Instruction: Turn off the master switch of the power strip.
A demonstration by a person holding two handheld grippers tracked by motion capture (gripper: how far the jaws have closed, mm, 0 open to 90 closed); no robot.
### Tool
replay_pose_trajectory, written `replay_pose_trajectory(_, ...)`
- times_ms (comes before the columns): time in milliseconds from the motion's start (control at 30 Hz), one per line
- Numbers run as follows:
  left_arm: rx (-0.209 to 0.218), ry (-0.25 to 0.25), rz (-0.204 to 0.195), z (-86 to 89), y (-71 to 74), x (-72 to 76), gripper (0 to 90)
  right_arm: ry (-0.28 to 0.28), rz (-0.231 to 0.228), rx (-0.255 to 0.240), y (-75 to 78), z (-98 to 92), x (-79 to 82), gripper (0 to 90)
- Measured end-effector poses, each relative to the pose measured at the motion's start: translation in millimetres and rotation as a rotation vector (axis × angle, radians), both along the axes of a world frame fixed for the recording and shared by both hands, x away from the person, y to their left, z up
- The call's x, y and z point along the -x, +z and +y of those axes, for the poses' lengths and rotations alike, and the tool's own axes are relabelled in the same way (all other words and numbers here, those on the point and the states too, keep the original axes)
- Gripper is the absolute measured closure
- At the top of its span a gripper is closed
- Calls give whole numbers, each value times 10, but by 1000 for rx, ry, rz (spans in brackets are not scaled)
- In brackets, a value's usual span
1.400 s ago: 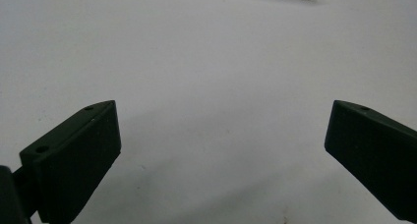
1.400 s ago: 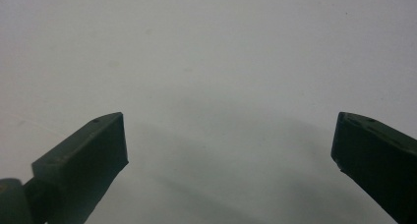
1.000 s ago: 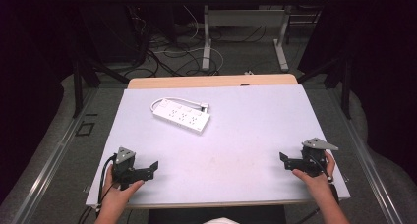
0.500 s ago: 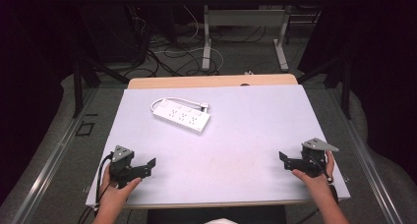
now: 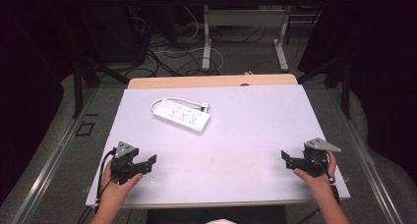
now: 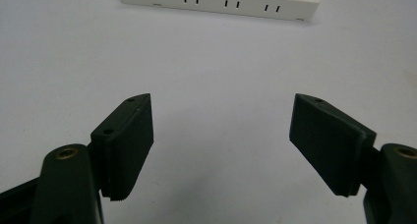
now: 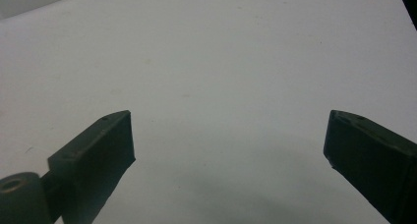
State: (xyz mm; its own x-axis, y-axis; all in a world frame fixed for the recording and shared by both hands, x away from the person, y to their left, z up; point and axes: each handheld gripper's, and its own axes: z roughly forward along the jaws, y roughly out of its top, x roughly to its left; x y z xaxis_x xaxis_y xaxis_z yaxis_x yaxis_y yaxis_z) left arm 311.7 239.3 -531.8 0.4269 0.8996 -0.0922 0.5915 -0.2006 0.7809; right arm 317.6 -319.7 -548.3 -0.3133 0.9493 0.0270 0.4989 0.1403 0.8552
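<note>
Here, we hold both grippers open and empty — left gripper (image 5: 147, 163) jaws just closing partway, right gripper (image 5: 289, 159) wide; the white plastic power strip (image 5: 181, 116), upper left of centre on the pale table (image 5: 246, 135), looks rigid, light, slippery — best pinched across its narrow sides.

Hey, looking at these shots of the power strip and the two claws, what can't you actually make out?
- Power strip: in the left gripper view the top edge cuts it off, so its cord is out of frame.
- In the right gripper view a white corner sits at the top-left edge, too cropped to identify.
- In the high view, the strip's sockets and the plug on its cord are too small to read.
- Right claw: the jaw gap is too small to judge in the high view.
</note>
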Motion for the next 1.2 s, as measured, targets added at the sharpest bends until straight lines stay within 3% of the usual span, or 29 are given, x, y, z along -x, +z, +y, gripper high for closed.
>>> replay_pose_trajectory(333,-12,-34,-35,-44,162,-136,298,2,7,-2,6,11,5,48)
replay_pose_trajectory(600,40,-17,-20,-73,295,-268,311,2,13,-1,7,13,7,53)
replay_pose_trajectory(833,45,-22,9,-102,406,-379,372,4,6,5,1,11,2,53)
replay_pose_trajectory(967,76,-8,17,-138,468,-446,397,5,9,-2,0,11,2,54)
replay_pose_trajectory(1200,92,-7,37,-179,599,-572,467,7,6,3,-4,11,-2,55)
